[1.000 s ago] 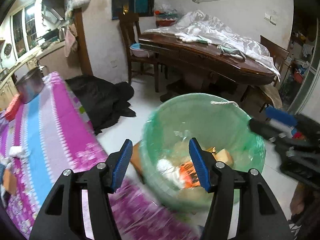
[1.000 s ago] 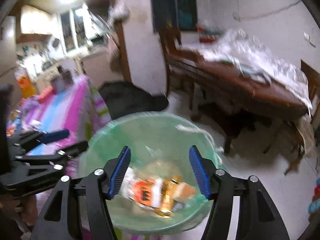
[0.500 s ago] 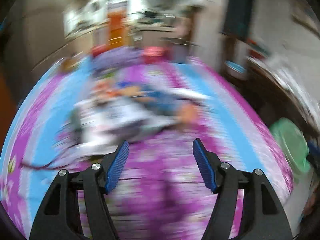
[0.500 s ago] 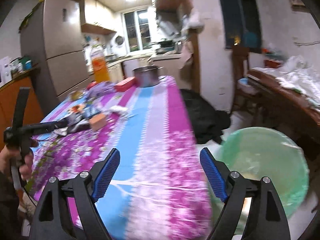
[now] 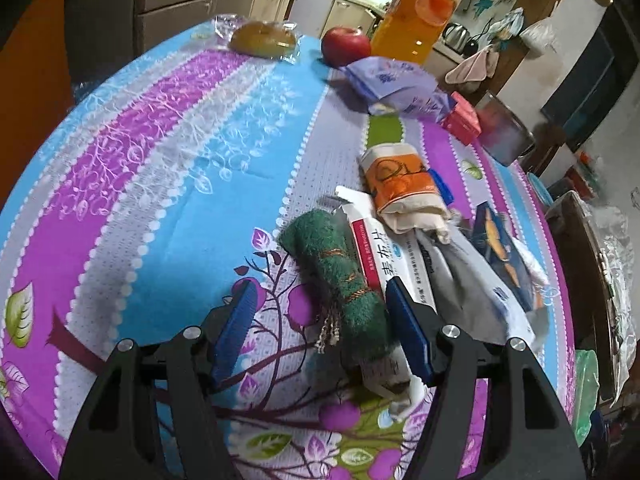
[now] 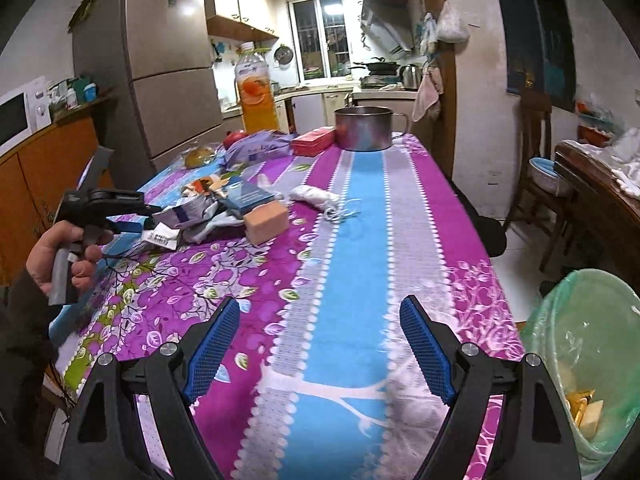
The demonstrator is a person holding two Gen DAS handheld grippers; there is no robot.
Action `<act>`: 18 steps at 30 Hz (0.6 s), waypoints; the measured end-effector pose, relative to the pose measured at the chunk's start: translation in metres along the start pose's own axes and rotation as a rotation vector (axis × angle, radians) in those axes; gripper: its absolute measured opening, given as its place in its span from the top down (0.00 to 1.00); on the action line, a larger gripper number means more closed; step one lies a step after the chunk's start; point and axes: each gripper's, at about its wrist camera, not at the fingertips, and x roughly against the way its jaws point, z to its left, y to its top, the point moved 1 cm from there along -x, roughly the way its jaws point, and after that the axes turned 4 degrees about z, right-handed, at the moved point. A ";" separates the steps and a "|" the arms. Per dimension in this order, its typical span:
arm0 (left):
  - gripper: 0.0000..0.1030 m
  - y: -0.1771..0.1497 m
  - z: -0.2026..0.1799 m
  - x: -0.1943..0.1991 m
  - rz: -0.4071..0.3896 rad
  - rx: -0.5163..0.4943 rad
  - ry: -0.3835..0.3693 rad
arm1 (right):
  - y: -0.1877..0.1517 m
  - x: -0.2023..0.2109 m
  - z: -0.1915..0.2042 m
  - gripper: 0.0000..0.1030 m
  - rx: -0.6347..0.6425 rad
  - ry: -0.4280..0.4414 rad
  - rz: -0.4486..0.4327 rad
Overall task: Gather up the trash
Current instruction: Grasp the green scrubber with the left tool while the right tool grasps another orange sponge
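Hovering over the litter pile: left gripper [image 5: 320,326] straddles a rolled green scrubbing cloth [image 5: 340,292] on the patterned tablecloth [image 5: 152,152].

Left jaws part-open after widening a little; cloth lies between them, near the right pad, but whether that pad touches it I cannot tell; white wrapper [image 5: 384,256], orange-banded packet [image 5: 400,180] and grey pouch [image 5: 460,280] crowd just beside the cloth; apple [image 5: 346,45] and juice bottle [image 5: 420,8] at the far end; right gripper [image 6: 320,348] wide apart after opening further, nothing between its pads, held above bare tablecloth; green-lined trash bin [image 6: 580,344] stands off the table's right edge, wrappers inside; person's hand [image 6: 64,256] grips the left tool's handle.
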 end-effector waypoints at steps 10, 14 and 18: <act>0.40 -0.003 0.005 -0.002 -0.020 -0.027 0.038 | 0.009 -0.023 0.014 0.20 0.033 0.031 0.037; 0.42 -0.013 0.005 0.002 -0.028 -0.100 0.103 | 0.009 -0.025 0.015 0.20 0.032 0.030 0.037; 0.43 -0.013 0.005 0.001 -0.037 -0.128 0.137 | 0.010 -0.032 0.017 0.20 0.033 0.033 0.050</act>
